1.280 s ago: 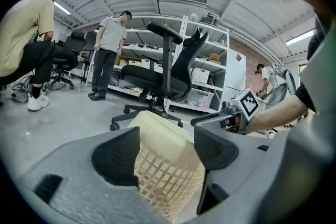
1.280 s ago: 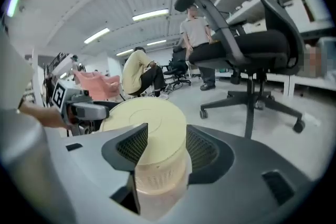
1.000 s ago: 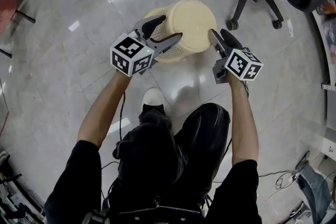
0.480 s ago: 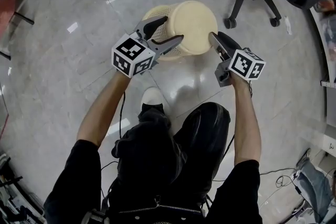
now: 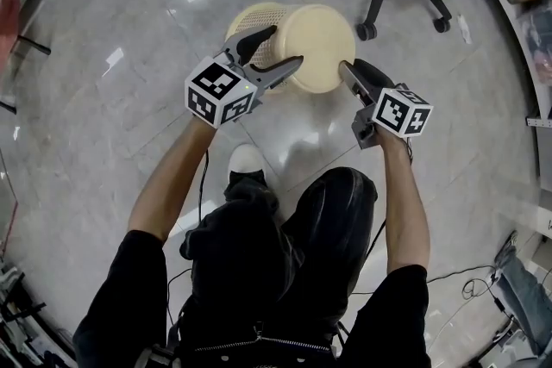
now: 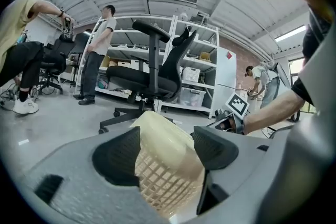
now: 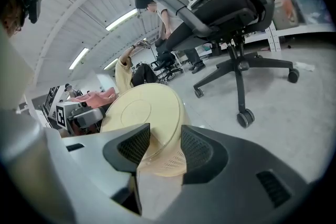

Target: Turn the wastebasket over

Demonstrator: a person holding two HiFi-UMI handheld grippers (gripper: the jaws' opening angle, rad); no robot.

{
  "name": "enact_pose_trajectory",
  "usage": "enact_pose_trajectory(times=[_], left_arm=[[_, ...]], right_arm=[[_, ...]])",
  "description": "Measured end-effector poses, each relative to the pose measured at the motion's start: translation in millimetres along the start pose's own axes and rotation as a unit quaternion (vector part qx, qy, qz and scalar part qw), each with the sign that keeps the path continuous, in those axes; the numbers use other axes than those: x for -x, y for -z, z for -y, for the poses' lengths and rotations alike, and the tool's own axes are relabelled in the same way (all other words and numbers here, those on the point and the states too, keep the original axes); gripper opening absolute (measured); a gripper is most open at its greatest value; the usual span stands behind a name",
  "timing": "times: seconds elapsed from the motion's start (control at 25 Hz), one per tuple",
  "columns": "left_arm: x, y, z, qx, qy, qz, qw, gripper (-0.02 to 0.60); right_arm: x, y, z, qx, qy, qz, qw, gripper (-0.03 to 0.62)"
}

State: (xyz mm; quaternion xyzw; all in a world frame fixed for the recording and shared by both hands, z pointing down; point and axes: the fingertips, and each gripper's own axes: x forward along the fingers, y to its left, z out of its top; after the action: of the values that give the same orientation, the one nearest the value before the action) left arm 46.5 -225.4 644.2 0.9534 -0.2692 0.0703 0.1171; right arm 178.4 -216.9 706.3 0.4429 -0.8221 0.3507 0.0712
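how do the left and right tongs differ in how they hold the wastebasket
The left tongs stand wider, across the wastebasket's mesh side wall; the right tongs stand narrower, on the edge of its solid base. The left tongs come in from the head view's left; the right tongs from its right, having just been closing on that edge. Both grip the tilted wastebasket.

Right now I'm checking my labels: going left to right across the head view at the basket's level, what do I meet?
left gripper → wastebasket → right gripper
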Motion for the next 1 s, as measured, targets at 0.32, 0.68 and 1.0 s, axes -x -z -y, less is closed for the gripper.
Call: enact_pose_trajectory(times=[0.32,0.68,1.0], left_arm=[[7.0,10.6,-18.2,0.006,-0.026,-0.008,0.9996,0.311],[42.5,35.6,-51.8,0.053,-0.069,0.006,0.9962,0.311],[64.7,53.5,-74.3,0.105,-0.091,0.025,0.99,0.311]], right_arm=[[-6.7,-2.4,-13.0,0.035,0.001,-0.005,0.999,0.184],[-41.4,-5.8,-42.0,0.09,0.001,-0.002,0.996,0.179],[-67.4,-6.8,-60.4,0.119,-0.003,-0.008,0.993,0.178]])
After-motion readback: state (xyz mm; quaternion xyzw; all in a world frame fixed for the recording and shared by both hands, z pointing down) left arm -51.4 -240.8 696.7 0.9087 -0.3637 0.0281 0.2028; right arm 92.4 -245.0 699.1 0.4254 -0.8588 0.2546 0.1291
